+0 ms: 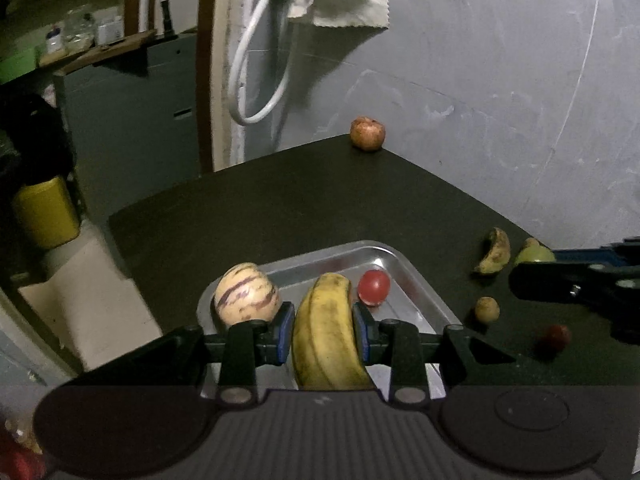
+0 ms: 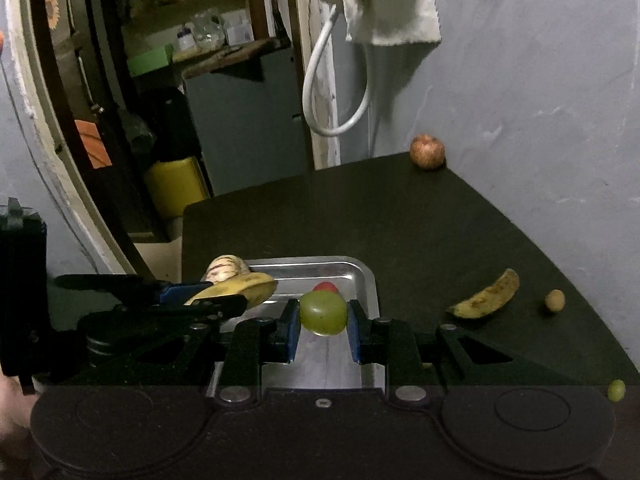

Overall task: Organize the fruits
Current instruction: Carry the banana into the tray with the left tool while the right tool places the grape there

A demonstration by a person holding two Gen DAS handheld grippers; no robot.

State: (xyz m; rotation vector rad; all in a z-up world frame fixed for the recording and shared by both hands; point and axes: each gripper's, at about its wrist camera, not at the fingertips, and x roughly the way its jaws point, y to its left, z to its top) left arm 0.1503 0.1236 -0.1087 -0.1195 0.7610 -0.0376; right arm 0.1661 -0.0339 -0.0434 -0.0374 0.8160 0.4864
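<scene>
My left gripper (image 1: 323, 330) is shut on a yellow banana (image 1: 326, 332) and holds it over the metal tray (image 1: 416, 288). A striped cream fruit (image 1: 246, 294) and a red tomato (image 1: 374, 287) lie in the tray. My right gripper (image 2: 323, 330) is shut on a green fruit (image 2: 323, 314) above the tray's near right part (image 2: 366, 280). The left gripper with the banana (image 2: 240, 286) shows at the left of the right wrist view.
On the dark table (image 2: 400, 220) lie a brown-red round fruit (image 2: 427, 151) at the far corner, a spotted banana (image 2: 486, 296), a small tan fruit (image 2: 555, 300) and a small green fruit (image 2: 616, 390). A dark red fruit (image 1: 554, 338) lies right of the tray.
</scene>
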